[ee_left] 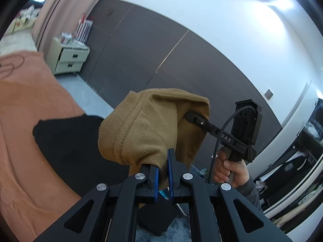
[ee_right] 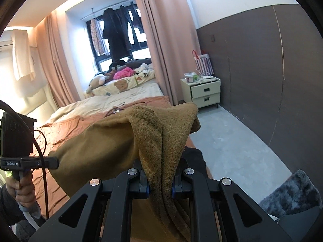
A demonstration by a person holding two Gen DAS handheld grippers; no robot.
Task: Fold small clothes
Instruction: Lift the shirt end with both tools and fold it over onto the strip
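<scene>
Far left in the left wrist view: rust-orange bedspread (ee_left: 30, 104), with a black garment (ee_left: 66, 139) lying flat on it, just beside the held cloth. Centre: tan knit garment (ee_left: 149, 125), bunched and lifted clear of the bed, one edge pinched in the left gripper (ee_left: 163, 171), blue pads clenched on a thin fold. Right of that: right gripper (ee_left: 191, 117), seen from outside, its tip buried in the far side of the same garment, a hand (ee_left: 232, 171) on its handle below. Far right: shelving, blurred, contents not readable.

In the right wrist view, from the left: the left gripper's handle in a hand at the near left edge, jaws hidden against the cloth. Centre: thick doubled fold of the tan garment draped between the right gripper's jaws, which are clamped on it. Farther off, cream nightstand (ee_right: 203, 92); to the right, grey floor (ee_right: 232, 141).

Risks, as judged from here:
- Thin pinch on the left side; could slip out under a sharp tug, dropping that corner.
- Cloth bunched rather than spread; laid down so, likely to crease or fold crooked.
- Black garment close beneath; lowering without care could drag or cover it.
- Cable near the right handle; could snag the hanging cloth.
</scene>
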